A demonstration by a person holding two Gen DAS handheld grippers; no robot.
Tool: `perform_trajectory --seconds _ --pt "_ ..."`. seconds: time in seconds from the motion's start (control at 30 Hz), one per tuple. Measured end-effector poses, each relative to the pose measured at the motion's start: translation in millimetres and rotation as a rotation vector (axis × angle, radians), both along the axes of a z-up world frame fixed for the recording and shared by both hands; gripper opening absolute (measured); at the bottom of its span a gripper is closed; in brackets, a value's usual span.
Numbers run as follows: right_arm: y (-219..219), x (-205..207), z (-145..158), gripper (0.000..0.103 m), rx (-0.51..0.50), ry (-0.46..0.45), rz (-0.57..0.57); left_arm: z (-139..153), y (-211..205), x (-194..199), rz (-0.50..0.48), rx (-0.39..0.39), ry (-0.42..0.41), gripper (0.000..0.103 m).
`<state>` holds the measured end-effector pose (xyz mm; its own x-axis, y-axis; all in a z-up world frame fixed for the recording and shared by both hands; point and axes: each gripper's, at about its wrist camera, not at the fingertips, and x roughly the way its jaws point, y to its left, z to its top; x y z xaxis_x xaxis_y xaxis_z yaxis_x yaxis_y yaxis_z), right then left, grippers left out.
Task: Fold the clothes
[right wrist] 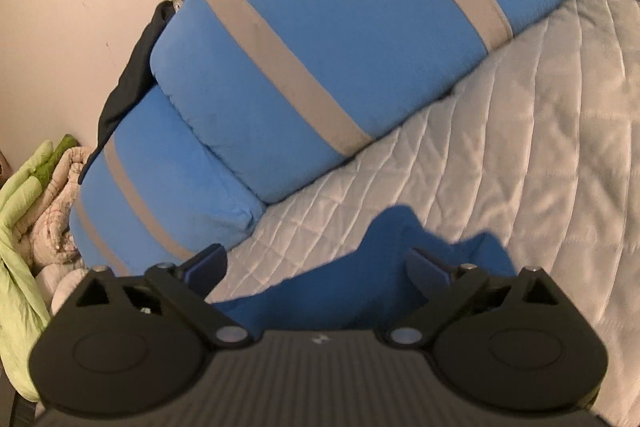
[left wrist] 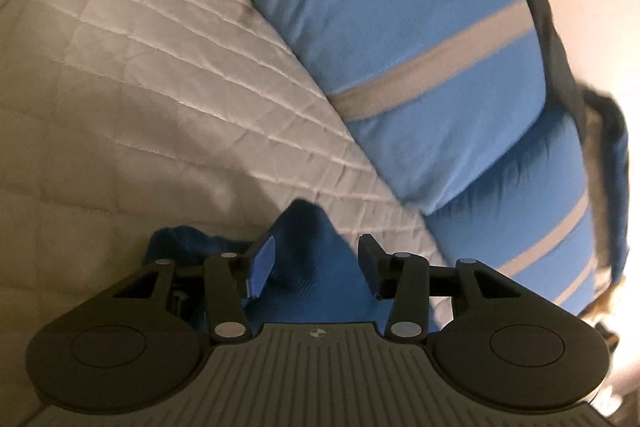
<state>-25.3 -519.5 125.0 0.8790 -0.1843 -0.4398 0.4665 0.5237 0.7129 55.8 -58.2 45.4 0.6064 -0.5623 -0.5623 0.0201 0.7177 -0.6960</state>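
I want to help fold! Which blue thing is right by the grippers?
The dark blue garment, lying crumpled on the quilt between both grippers' open jaws. The striped pillows are lighter and farther.

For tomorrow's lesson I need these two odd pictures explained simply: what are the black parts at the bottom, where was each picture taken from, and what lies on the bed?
There is no robot here. A person holds a pair of tongs in each hand, and a small wide-angle camera on each looks forward along its two fingers. That is why everything curves. One picture is from the left tongs, the other from the right tongs.

Both tongs are open over a dark blue garment, which lies crumpled on a pale quilted bedcover. Neither is gripping it, though the cloth rises between the left fingers. Behind lie two light blue pillows with grey stripes. At the edge of the right picture is a light green cloth.
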Motion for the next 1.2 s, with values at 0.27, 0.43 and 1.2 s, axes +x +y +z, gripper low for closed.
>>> perform_trajectory --seconds 0.27,0.43,1.2 --pt "24.6 2.4 -1.4 0.103 -0.046 0.047 0.046 43.7 9.3 -38.1 0.004 -0.011 0.008 0.054" --pt "25.6 2.9 -6.4 0.103 -0.013 0.043 0.031 77.3 18.6 -66.3 0.009 -0.009 -0.028 0.065" --pt "38.3 -20.1 1.1 0.103 -0.030 0.043 -0.002 92.8 2.5 -149.4 -0.049 0.400 -0.391 0.069"
